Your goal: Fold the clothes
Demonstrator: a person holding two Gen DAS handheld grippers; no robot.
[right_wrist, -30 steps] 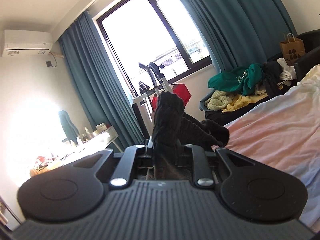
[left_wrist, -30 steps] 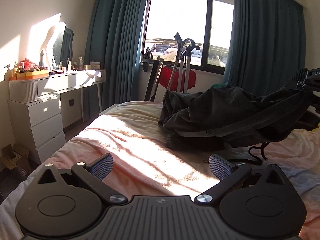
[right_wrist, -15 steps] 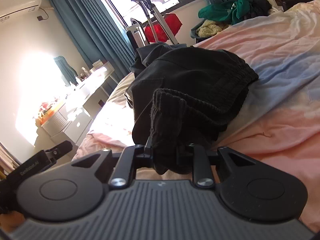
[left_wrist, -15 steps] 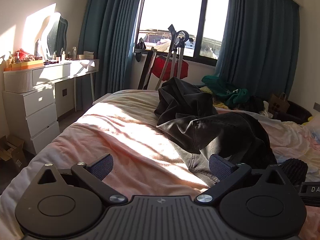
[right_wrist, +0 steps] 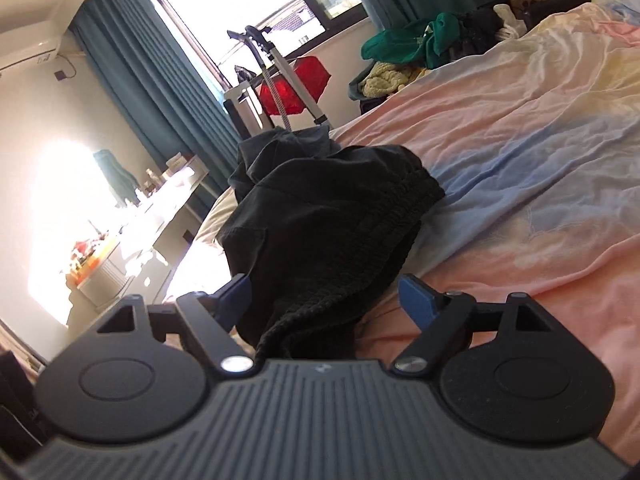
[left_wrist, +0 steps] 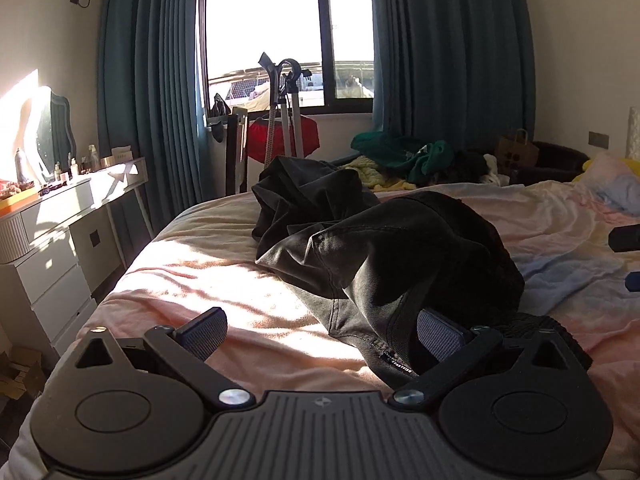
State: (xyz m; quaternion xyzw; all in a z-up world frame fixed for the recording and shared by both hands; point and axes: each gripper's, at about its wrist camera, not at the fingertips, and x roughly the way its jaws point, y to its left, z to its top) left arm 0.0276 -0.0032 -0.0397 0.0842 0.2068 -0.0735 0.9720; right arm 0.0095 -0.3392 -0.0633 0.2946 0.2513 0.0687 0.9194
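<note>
Right gripper (right_wrist: 325,295) low over bed, jaws opening, blue pads (right_wrist: 416,300) clear of cloth on both sides; ribbed waistband of black trousers (right_wrist: 332,240) lay loose between them, not pinched
Left gripper (left_wrist: 320,330) jaws wide apart; left pad over bare pink sheet (left_wrist: 224,292), right pad (left_wrist: 438,338) tucked just under a draped fold of same trousers, hem with small white label sat right beside it. Could not tell pad-to-cloth contact for certain, no clamp seen

Trousers heaped on pink-and-blue sheet, roughly mid-bed, bunched into two humps: near hump by grippers, far hump toward foot of bed. Elastic waistband end faced right gripper. Not flat, not folded

Tip of right gripper seen at right edge of left wrist view, well apart from left one

Surroundings:
- window (left_wrist: 288,36) with teal curtains (left_wrist: 448,52) both sides, strong sun across sheet
- white dresser (left_wrist: 52,240) left of bed, bottles and mirror on top
- garment steamer stand (left_wrist: 282,112) with red item behind it, past foot of bed
- pile of green and yellow clothes (left_wrist: 404,154) beyond bed, brown paper bag (left_wrist: 516,152) next to it
- air conditioner on wall, top left in right wrist view
</note>
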